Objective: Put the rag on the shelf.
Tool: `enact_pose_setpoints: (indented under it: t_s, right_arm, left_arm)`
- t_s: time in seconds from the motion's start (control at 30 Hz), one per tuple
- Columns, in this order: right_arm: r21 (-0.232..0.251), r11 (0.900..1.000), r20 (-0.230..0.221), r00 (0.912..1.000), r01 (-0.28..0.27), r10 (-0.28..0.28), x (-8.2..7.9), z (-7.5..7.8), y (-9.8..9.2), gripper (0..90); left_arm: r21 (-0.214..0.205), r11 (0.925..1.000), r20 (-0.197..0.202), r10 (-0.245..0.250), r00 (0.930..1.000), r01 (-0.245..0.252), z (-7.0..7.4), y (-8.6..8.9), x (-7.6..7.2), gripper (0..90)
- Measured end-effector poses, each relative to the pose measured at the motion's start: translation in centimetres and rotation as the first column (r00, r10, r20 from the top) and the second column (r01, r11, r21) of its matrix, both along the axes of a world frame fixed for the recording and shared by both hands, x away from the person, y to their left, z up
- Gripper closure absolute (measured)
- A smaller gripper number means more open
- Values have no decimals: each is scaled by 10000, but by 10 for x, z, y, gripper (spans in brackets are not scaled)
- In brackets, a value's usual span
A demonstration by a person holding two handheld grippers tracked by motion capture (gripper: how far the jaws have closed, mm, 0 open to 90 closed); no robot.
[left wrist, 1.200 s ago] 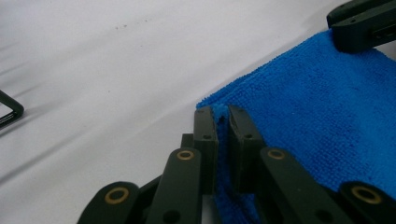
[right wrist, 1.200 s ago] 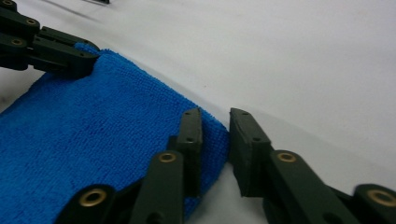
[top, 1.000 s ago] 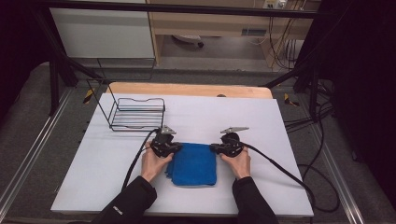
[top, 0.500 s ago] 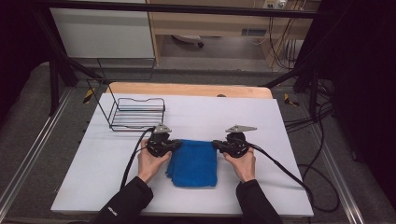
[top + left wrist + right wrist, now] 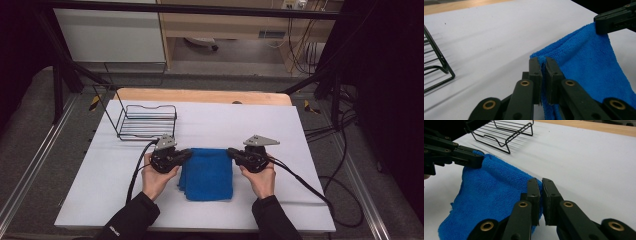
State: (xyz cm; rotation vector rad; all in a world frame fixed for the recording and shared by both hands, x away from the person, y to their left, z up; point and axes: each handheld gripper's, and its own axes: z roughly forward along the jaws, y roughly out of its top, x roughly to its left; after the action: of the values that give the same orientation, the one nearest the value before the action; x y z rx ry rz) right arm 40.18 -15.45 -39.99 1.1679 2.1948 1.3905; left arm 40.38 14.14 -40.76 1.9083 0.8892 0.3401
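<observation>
A folded blue towel hangs by its far edge above the white table, its near part still resting on the surface. My left gripper is shut on the towel's far left corner. My right gripper is shut on the far right corner. In the left gripper view the right gripper pinches the other corner of the blue towel. In the right gripper view the left gripper holds the opposite corner of the towel. The edge between them is stretched level.
A black wire rack stands at the back left of the table; it appears as the rack and the rack in the gripper views. Cables trail from both grippers. A wooden strip lines the table's far edge.
Both grippers have risen and moved away from the person with the towel's far edge, lifting it off the table. The towel now hangs longer toward the near side.
</observation>
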Motion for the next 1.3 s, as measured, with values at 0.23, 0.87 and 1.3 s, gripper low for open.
enact_pose_setpoints:
  t_s: [0.23,0.87,1.3]
  right_arm:
    - [229,9997,293,9995,-97,91,-9,7,-1,855]
    - [866,9959,1620,9867,-244,101,-23,38,-5,856]
    - [1227,9918,2472,9690,-367,53,-35,55,-3,857]
  left_arm:
    - [-230,9997,216,-41,9998,46,8,3,-10,849]
    - [-1009,9949,1382,106,9903,34,43,9,-28,850]
    - [-1479,9890,1957,238,9804,55,59,15,-35,850]
